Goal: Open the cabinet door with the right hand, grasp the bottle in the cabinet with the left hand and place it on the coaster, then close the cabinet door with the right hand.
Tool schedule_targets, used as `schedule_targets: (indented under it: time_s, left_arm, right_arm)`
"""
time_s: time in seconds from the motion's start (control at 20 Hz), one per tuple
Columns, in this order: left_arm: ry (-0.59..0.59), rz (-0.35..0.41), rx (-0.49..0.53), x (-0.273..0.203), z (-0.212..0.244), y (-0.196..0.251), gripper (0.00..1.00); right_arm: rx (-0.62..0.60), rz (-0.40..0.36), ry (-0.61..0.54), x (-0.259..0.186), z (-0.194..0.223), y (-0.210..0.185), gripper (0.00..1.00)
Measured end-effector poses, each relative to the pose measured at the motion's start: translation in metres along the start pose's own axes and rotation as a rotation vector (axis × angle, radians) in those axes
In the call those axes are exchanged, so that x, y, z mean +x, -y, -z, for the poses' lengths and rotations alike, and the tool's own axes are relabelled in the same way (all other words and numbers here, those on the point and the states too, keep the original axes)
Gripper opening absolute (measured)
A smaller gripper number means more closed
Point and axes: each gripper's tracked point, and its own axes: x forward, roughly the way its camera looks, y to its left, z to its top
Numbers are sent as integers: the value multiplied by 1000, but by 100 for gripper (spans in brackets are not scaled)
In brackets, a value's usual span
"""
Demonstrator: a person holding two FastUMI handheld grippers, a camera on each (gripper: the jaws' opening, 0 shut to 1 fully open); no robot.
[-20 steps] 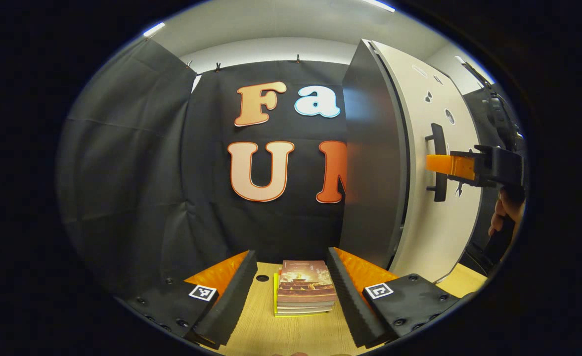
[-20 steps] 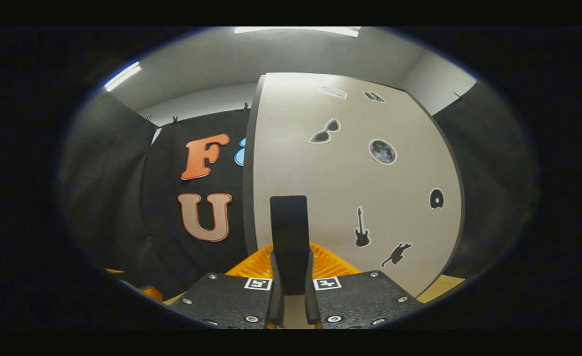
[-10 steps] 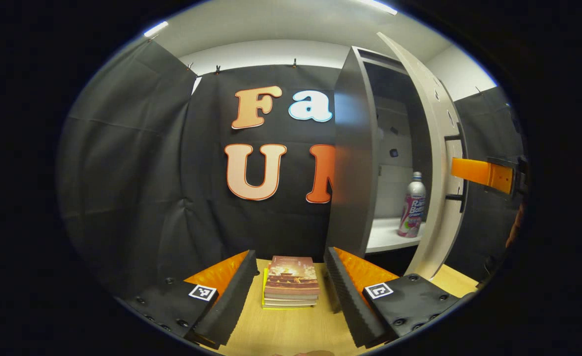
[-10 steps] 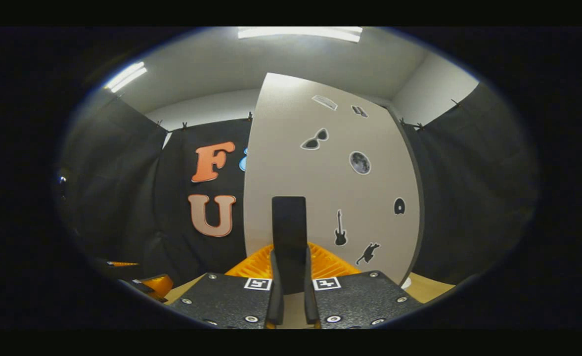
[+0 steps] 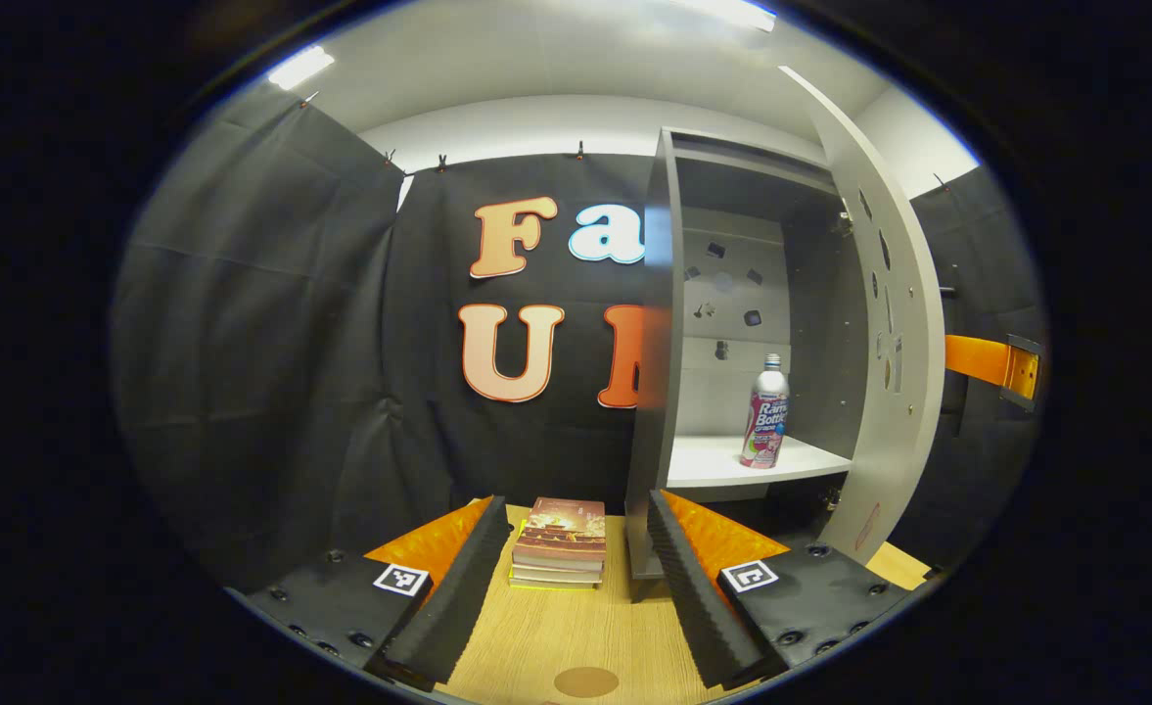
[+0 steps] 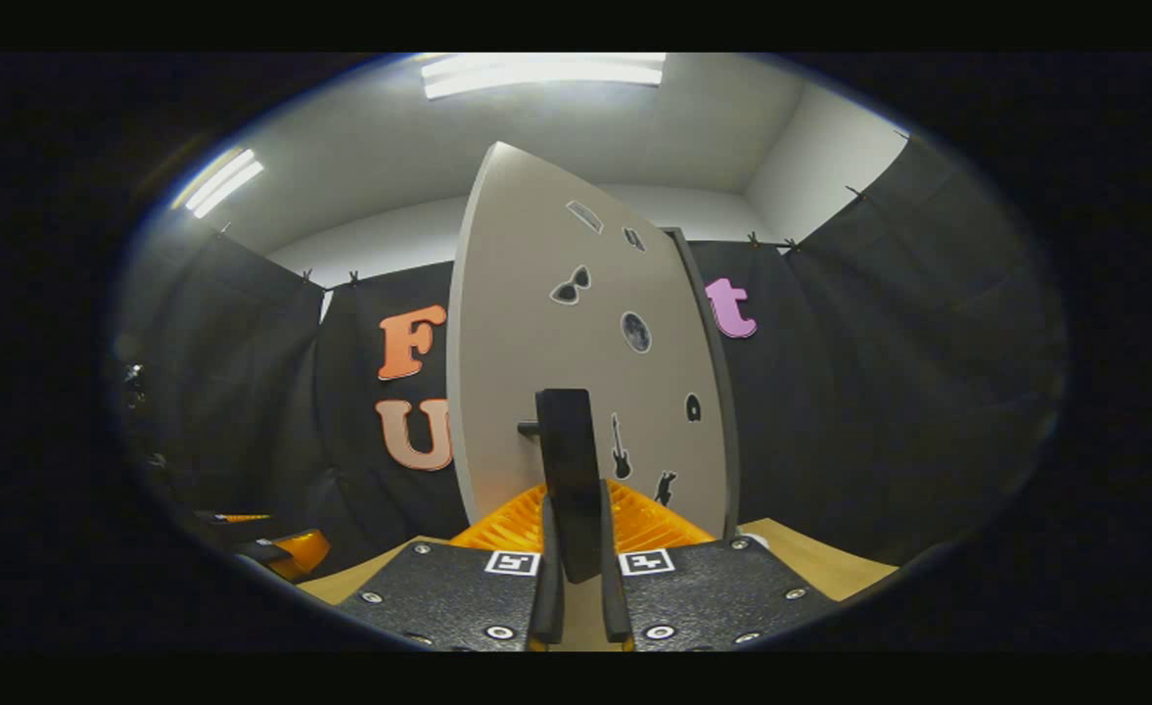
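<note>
The door-opening step looks nearly done, judging by the cabinet door (image 5: 884,323) standing swung wide from the cabinet (image 5: 722,323). The right gripper (image 6: 576,578) has both fingers clamped on the door's dark handle (image 6: 571,470), with no gap showing around it. The bottle (image 5: 766,413) stands upright on the cabinet's white shelf (image 5: 722,460), toward the door side, free of the walls. The next move calls for the left gripper (image 5: 576,578) to travel up and into the cabinet, fingers straddling the bottle. That gripper hovers below and in front of the cabinet, jaws wide apart, holding nothing. The coaster (image 5: 585,681) lies on the wooden table (image 5: 556,646), in front of the cabinet, near a stack of books (image 5: 561,543).
</note>
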Motion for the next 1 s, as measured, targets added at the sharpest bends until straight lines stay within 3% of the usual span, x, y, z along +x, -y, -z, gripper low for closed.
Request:
schedule_targets:
  time_s: [0.1,0.6,0.75,1.0]
  left_arm:
    - [-2,26,14,-7,-4,13,93]
    - [7,173,5,12,-26,65,93]
    - [-10,187,-1,16,-23,70,93]
    - [-12,180,-12,21,-23,69,93]
  right_arm:
    - [-17,17,-8,-7,-3,21,12]
    - [14,154,1,-43,-18,129,19]
    - [-54,199,22,-45,-29,157,19]
    - [-135,182,-5,-52,-31,176,27]
